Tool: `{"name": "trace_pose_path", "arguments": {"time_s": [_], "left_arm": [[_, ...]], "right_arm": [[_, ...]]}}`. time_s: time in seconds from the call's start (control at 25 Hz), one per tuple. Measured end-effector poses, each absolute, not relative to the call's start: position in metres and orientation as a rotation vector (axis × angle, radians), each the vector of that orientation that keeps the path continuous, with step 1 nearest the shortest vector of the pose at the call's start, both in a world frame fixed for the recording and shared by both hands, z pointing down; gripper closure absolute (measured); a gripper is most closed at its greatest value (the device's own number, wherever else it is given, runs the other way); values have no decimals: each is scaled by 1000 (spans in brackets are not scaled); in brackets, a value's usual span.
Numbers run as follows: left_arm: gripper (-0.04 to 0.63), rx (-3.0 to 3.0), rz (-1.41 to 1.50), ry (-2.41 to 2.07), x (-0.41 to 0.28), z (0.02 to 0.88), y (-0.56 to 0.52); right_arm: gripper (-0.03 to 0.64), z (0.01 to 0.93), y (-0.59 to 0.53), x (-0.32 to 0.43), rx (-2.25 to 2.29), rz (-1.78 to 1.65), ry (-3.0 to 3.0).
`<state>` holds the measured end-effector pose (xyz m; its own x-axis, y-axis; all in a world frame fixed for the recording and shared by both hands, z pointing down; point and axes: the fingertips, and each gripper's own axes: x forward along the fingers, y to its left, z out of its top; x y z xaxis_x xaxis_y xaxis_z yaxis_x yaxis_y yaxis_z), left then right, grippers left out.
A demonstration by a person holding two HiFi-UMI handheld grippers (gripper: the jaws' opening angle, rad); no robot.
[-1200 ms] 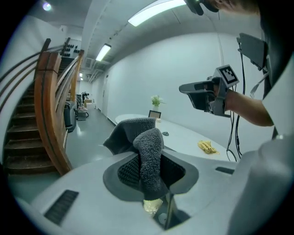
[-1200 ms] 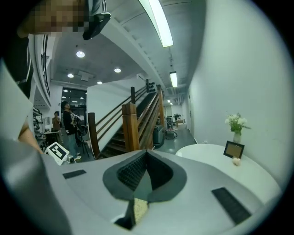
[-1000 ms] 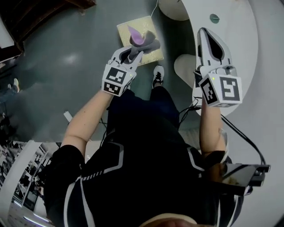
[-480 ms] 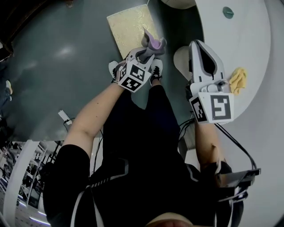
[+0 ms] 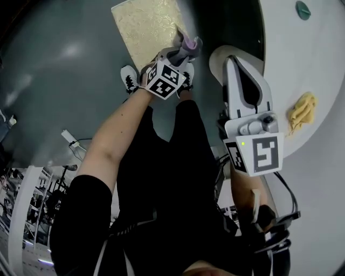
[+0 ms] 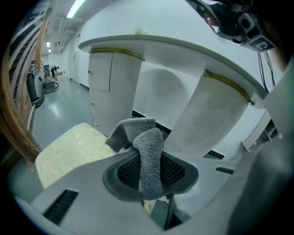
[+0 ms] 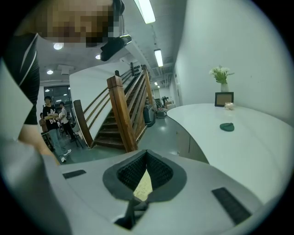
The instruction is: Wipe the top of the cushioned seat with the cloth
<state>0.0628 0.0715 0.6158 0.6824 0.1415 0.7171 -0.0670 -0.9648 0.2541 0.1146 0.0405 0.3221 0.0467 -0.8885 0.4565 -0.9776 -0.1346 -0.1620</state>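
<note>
The cushioned seat (image 5: 145, 24) is a pale yellow square pad on the grey floor, also showing in the left gripper view (image 6: 69, 149). My left gripper (image 5: 185, 49) hangs at the seat's near right corner, shut on a grey cloth (image 5: 188, 46) that sticks up between its jaws (image 6: 148, 153). My right gripper (image 5: 233, 60) is held up beside the white counter (image 5: 280, 59), jaws shut with nothing in them; a sliver of the seat (image 7: 143, 186) shows behind them.
A yellow rag (image 5: 302, 112) and a small green object (image 5: 303, 9) lie on the curved white counter. The counter stands on ribbed white pillars (image 6: 216, 114). The person's shoes (image 5: 129, 78) are just short of the seat. Wooden stairs (image 7: 120, 114) and people (image 7: 50, 120) are farther off.
My left gripper with the cloth has drawn back from over the seat to its near right corner. The view has swung, bringing the yellow rag on the counter into sight.
</note>
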Motion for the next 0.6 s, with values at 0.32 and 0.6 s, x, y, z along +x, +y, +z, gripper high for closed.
{"name": "trace_pose_path", "arguments": {"time_s": [0.32,0.6], "left_arm": [[505,2603,1148,88,88,654,91],[506,2582,1226,84,79,684,93]], "right_arm": [[611,344,51,118,2124,709,-1910],[611,361,60,113,2116,744,-1903]]}}
